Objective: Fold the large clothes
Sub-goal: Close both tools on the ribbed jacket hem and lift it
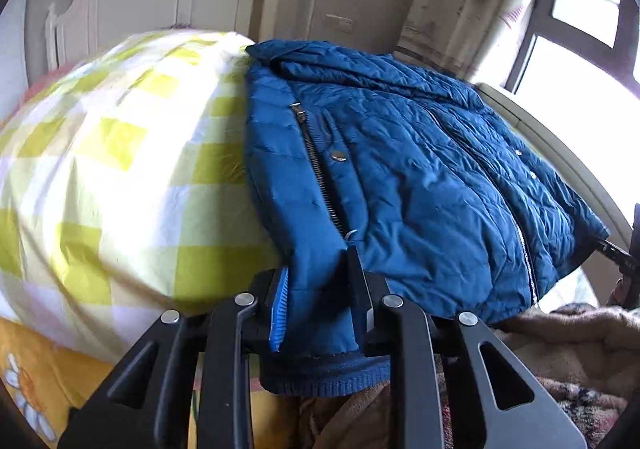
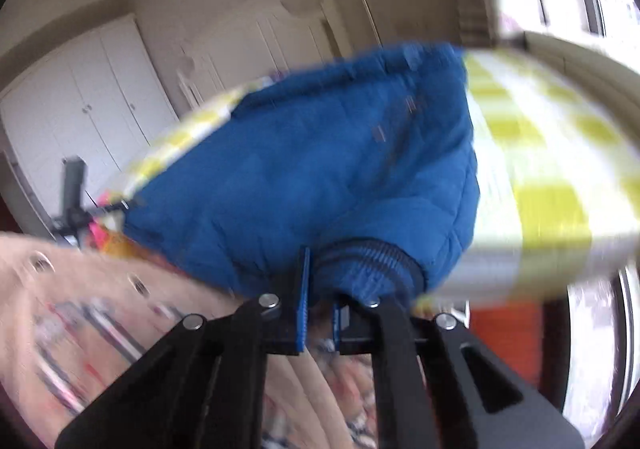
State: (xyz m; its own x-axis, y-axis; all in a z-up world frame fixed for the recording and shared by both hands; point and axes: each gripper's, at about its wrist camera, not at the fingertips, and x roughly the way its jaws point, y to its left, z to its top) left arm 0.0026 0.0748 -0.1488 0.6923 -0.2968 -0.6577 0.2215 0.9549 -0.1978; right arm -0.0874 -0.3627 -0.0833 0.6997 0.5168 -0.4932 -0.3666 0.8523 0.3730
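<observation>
1. The blue padded jacket (image 1: 400,169) is lying spread on a bed, over a yellow-and-white checked quilt (image 1: 120,169), filling the centre and right of the left wrist frame with its zip (image 1: 316,165) running down the middle.
2. The left tool (image 1: 316,289) is pinching the jacket's ribbed hem at the bottom centre of that frame, fabric bunched between its blue pad and black finger; gripping the hem corner probably gives control of one whole side for the fold.
3. The right tool (image 2: 320,313) is pressed together at the lower centre of the right wrist frame, biting a knitted edge (image 2: 372,269), a cuff or the hem, of the same jacket; this frame is blurred, so the exact catch is hard to judge.
4. Holding two lower edges at once is likely setting up a lift toward the collar.
5. A brownish patterned blanket (image 1: 580,333) is lying at the lower right, just beside the hem, where it may snag.
6. A white wardrobe (image 2: 80,97) is standing at upper left, well apart.
</observation>
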